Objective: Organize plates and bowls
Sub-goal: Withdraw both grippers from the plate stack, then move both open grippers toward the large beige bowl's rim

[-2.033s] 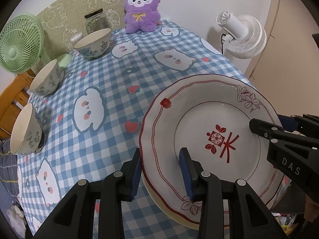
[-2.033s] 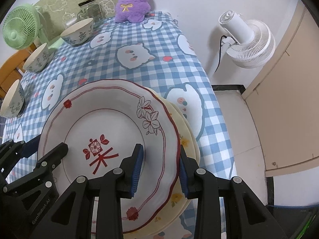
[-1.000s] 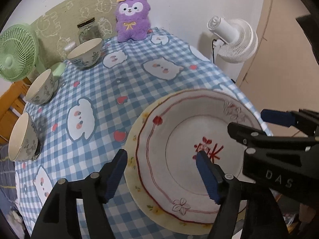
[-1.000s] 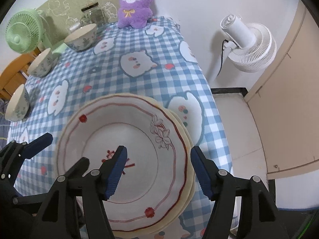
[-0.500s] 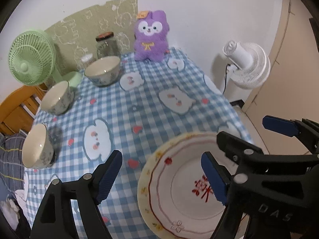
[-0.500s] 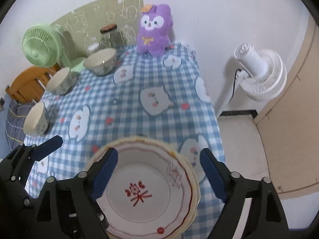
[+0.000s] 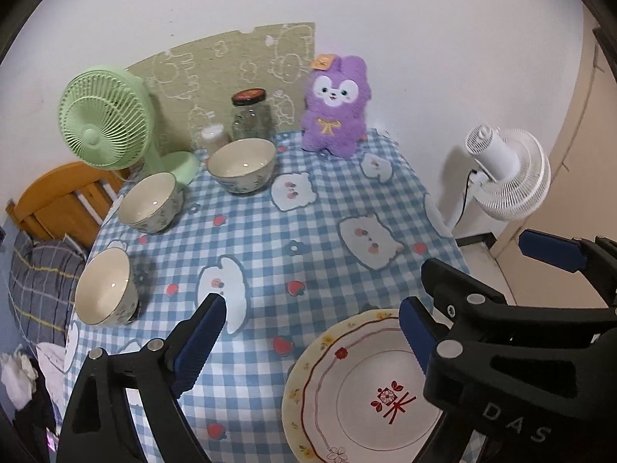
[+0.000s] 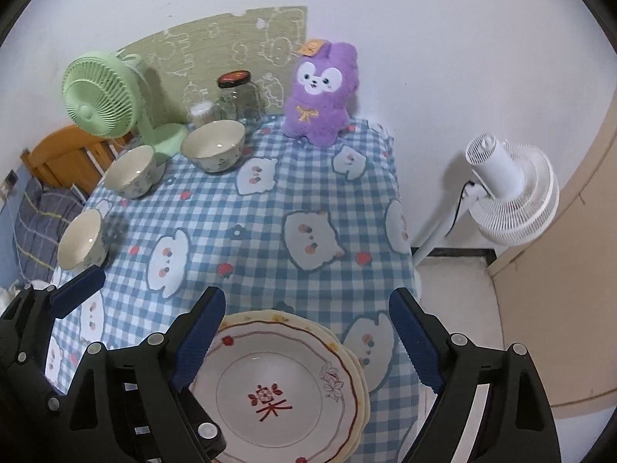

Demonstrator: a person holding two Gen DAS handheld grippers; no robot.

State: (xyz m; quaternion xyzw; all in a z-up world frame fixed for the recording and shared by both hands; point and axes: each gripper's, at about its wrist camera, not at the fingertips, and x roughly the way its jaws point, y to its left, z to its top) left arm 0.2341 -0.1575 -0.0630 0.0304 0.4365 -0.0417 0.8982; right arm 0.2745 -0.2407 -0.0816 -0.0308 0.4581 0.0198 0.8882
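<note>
One desk [image 8: 270, 208], covered in a blue-and-white checked cloth with cartoon patches, is filling most of both views as we are holding our tongs above its near edge. At the right of the desk a white fan [image 8: 509, 193] is standing on the floor, and at the far left corner a green fan [image 7: 104, 115] is facing us. A purple plush rabbit [image 7: 333, 106] is sitting upright against the wall at the far edge. Two plates are lying stacked at the near right of the desk: the red-rimmed plate [image 8: 277, 389] is resting on a yellow-rimmed plate [image 8: 360, 376] (only the edge of the lower one is showing). Three bowls are standing upright and apart along the left side: the largest bowl [image 7: 242, 165] near the jar, the middle bowl [image 7: 150, 202] beside the green fan's base, and the nearest bowl [image 7: 104, 287] at the left edge. A glass jar [image 7: 251, 115] with a dark lid is standing behind the largest bowl. Our left tongs [image 7: 308, 337] are gaping wide and gripping nothing, hanging over the cloth just left of the plates. Our right tongs [image 8: 306, 332] are likewise spread wide and empty, hanging above the stacked plates without touching them.
</note>
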